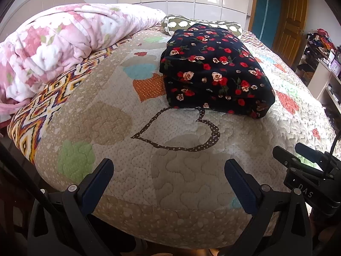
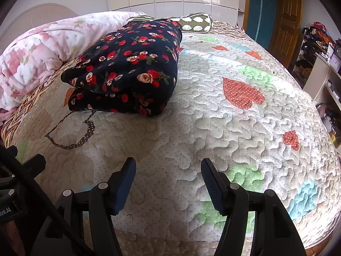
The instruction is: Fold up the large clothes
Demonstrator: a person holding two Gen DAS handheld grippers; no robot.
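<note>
A dark navy garment with red and cream roses (image 1: 215, 72) lies folded into a thick rectangle on the quilted bedspread (image 1: 174, 170). In the right wrist view the same folded garment (image 2: 127, 68) sits at the upper left. My left gripper (image 1: 168, 166) hovers open over the near edge of the bed, well short of the garment, with nothing between its fingers. My right gripper (image 2: 168, 168) is also open and empty above the bedspread (image 2: 234, 138), to the right of the garment. Part of the right gripper's body (image 1: 311, 170) shows at the right of the left wrist view.
A rolled pink floral blanket (image 1: 64, 42) lies along the left side of the bed. Green patterned pillows (image 1: 183, 22) rest behind the garment. White wardrobes, a wooden door (image 1: 292, 21) and cluttered shelves (image 1: 319, 53) stand at the back and right.
</note>
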